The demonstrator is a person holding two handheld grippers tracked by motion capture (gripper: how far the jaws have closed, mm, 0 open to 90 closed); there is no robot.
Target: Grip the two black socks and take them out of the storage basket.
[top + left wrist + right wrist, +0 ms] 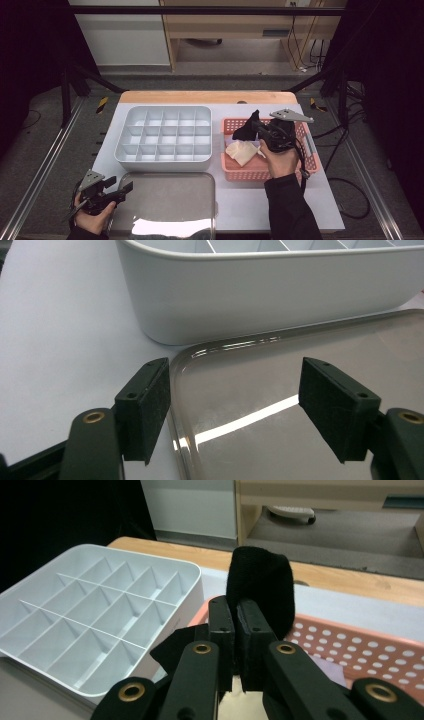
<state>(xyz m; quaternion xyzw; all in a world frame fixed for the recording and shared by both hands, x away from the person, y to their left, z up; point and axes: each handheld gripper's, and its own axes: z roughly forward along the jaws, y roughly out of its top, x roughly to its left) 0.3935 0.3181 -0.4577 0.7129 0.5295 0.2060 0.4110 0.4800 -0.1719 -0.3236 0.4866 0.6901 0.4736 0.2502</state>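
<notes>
Now we have the right gripper (259, 131) clamped on a black cloth (260, 582), lifted over the far-left corner of the pink basket (310, 165), the cloth's long axis running up from the jaws. The white divided tray (162, 159) lies just left of it, so the right hand is the nearer. Our left gripper (235, 405) waits wide and empty at the near-left corner of the metal tray (200, 200).

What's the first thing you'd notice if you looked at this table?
Probably the black cloth, pinched in the right hand-held gripper and held up over the pink basket at the table's right. Next comes the white divided tray in the middle, its little compartments all bare. In front of it lies a shiny metal tray, with the left hand-held gripper open at its left edge.
</notes>
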